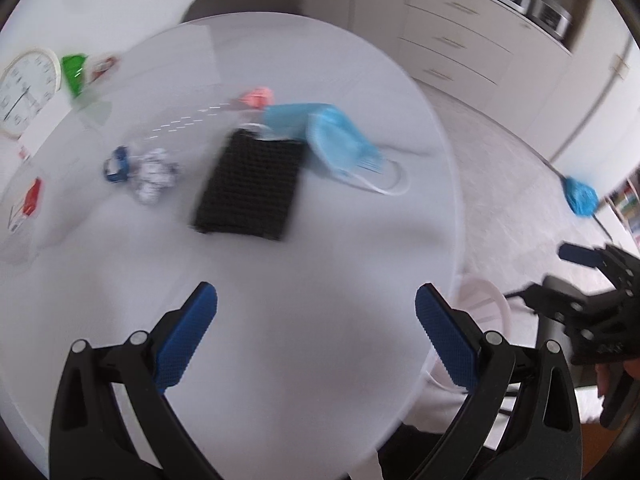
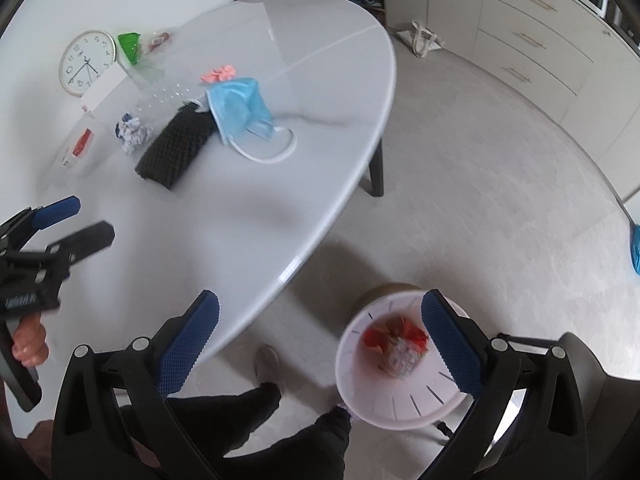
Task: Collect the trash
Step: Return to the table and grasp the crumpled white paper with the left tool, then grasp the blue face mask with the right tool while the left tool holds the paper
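On the round white table [image 1: 300, 264] lie a blue face mask [image 1: 336, 140] with white loops, a black textured pouch [image 1: 252, 184], a crumpled white-and-blue wrapper [image 1: 152, 174] and a pink scrap [image 1: 258, 97]. My left gripper [image 1: 316, 336] hovers open over the table's near part, with nothing between its fingers. My right gripper [image 2: 320, 344] is open beyond the table edge, above a white bin [image 2: 400, 364] on the floor that holds red and white trash [image 2: 396, 346]. In the right wrist view the mask [image 2: 240, 108], the pouch [image 2: 176, 146] and the wrapper [image 2: 132, 132] show at mid-table.
A wall clock [image 2: 88, 62], a green packet [image 2: 130, 46], a white box [image 2: 102, 86] and a red-and-white carton [image 2: 78, 148] sit along the table's far left. A blue mop head [image 1: 580, 196] lies on the floor, cabinets [image 2: 532, 40] stand behind, and a person's legs [image 2: 256, 420] are below.
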A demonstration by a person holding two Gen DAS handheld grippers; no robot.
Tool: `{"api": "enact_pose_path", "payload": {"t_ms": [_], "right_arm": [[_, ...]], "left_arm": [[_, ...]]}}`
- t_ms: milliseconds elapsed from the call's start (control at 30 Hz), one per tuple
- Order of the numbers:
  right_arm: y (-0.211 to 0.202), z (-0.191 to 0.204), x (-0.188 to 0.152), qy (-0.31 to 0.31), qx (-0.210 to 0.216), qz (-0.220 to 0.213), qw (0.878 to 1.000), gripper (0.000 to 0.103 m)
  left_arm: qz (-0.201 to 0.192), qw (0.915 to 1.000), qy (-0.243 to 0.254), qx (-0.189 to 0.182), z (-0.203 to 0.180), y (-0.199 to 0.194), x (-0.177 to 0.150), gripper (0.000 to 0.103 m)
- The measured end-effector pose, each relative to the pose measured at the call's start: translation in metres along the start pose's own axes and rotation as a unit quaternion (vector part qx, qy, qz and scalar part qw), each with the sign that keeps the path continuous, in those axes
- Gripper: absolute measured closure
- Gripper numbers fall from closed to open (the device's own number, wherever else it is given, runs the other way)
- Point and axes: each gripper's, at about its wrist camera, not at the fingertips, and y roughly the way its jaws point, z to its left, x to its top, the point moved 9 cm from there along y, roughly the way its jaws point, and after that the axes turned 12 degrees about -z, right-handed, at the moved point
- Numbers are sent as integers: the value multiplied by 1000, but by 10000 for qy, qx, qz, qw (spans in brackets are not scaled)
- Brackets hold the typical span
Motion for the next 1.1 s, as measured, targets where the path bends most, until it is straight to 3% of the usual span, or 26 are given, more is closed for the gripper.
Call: {"api": "enact_pose_path", "payload": {"t_ms": [333, 533, 633, 733, 767, 867, 1100], "right_arm": [[28, 59, 42, -108, 162, -17, 9998, 3], [48, 101, 62, -186, 295, 32, 9994, 3], [58, 119, 70, -220, 340, 60, 9992, 3], [66, 133, 77, -220, 333, 80, 9992, 3], [68, 136, 78, -204, 332, 88, 9992, 3], [77, 146, 84, -83, 348, 106, 9993, 3], [105, 160, 94, 450, 548, 171, 9973, 3]], "left_arm": [[-78, 9957, -550, 746, 125, 50, 41, 8], [131, 9908, -1072, 821, 175, 101, 58, 14], [276, 9902, -1101, 812, 183, 121, 60, 18], [434, 9909, -1058, 707, 183, 137, 59, 32], [456, 9910, -1065, 676, 183, 139, 58, 43], [386, 9922, -1024, 589, 181, 143, 60, 52], [199, 9947, -874, 494, 187, 124, 60, 56]]}}
